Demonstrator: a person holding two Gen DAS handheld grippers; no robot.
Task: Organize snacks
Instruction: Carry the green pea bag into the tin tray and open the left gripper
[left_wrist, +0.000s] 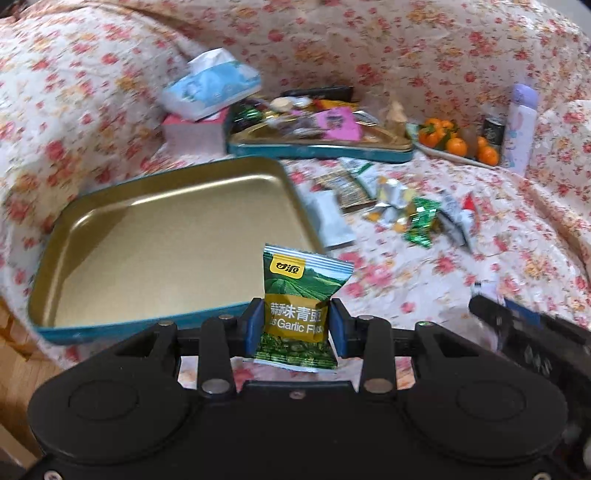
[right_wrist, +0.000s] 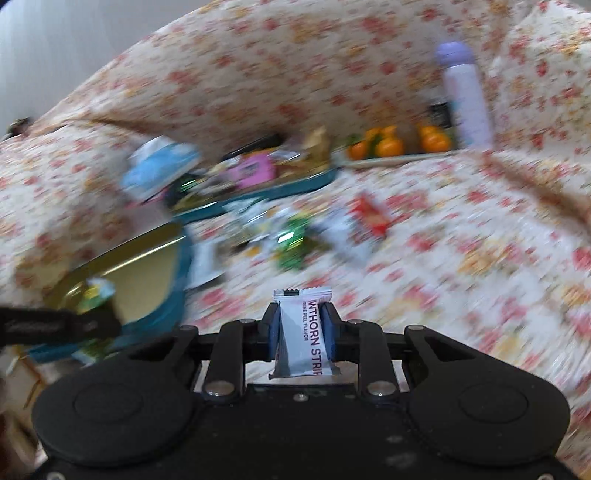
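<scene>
While the left hand-held gripper (left_wrist: 295, 325) pinches a green pea packet (left_wrist: 301, 295) upright between its blue pads, an empty gold tin tray (left_wrist: 155, 236) with a teal rim lies just ahead of it and to its left on the flowered bedspread (left_wrist: 461, 266). Ahead and to the right of this gripper, loose snack wrappers (left_wrist: 399, 206) are scattered on the cloth, silver and green among them. Farther ahead sits a second teal tin (left_wrist: 317, 147) heaped with mixed snacks, a blue tissue pack (left_wrist: 212, 86) resting on a pink box (left_wrist: 195, 129) at its left. At the far right a plate of oranges (left_wrist: 458, 142) stands beside a lilac bottle (left_wrist: 522, 125).

Closed tight on a white hawthorn strip packet (right_wrist: 301, 336), the right hand-held gripper (right_wrist: 301, 328) holds it upright, its end poking out past the fingertips. To this gripper's left the gold tray shows again, with the left gripper's dark finger over its near edge. Everything beyond is blurred, though the wrappers, the full tin, the oranges and the bottle can be made out.
</scene>
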